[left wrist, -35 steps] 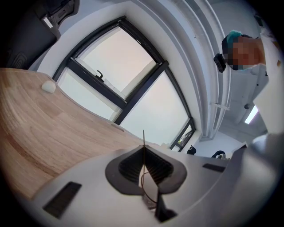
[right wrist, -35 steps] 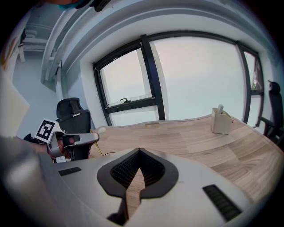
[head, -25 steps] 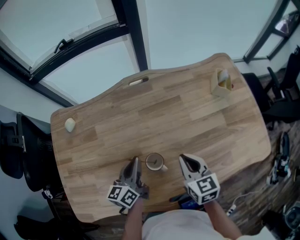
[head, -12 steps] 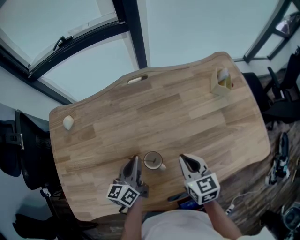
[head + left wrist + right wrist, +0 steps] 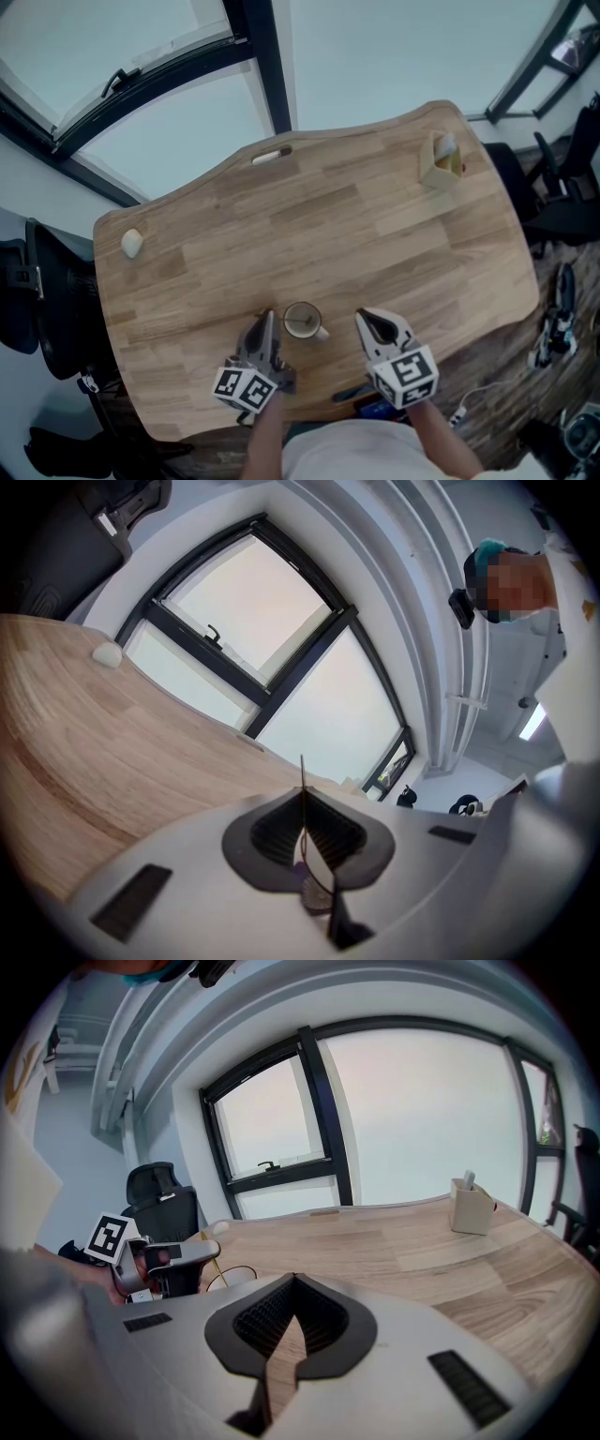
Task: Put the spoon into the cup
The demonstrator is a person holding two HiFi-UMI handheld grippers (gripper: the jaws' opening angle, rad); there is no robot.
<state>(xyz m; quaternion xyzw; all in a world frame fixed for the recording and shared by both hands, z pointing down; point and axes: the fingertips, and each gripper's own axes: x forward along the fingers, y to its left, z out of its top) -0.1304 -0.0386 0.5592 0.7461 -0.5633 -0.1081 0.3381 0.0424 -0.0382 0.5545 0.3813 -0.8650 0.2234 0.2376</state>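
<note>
A small pale cup [image 5: 302,321] stands near the table's front edge, between my two grippers. A thin gold spoon [image 5: 221,1274] leans in it, bowl down. My left gripper [image 5: 269,319] sits just left of the cup's rim, shut on the top of the spoon's handle. In the left gripper view the handle shows as a thin line rising from the closed jaws [image 5: 302,794]. The right gripper view shows that gripper [image 5: 211,1252] beside the cup [image 5: 234,1277]. My right gripper [image 5: 366,319] hovers right of the cup, slightly open with only table wood between its fingers [image 5: 292,1288].
A tan holder box [image 5: 441,161] stands at the far right corner of the wooden table [image 5: 356,216]. A small pale lump [image 5: 131,243] lies at the far left. A black chair [image 5: 42,300] is beside the table's left edge; cables lie on the floor at right.
The head view has drifted a little. Both grippers, the cup and the spoon keep their places relative to one another.
</note>
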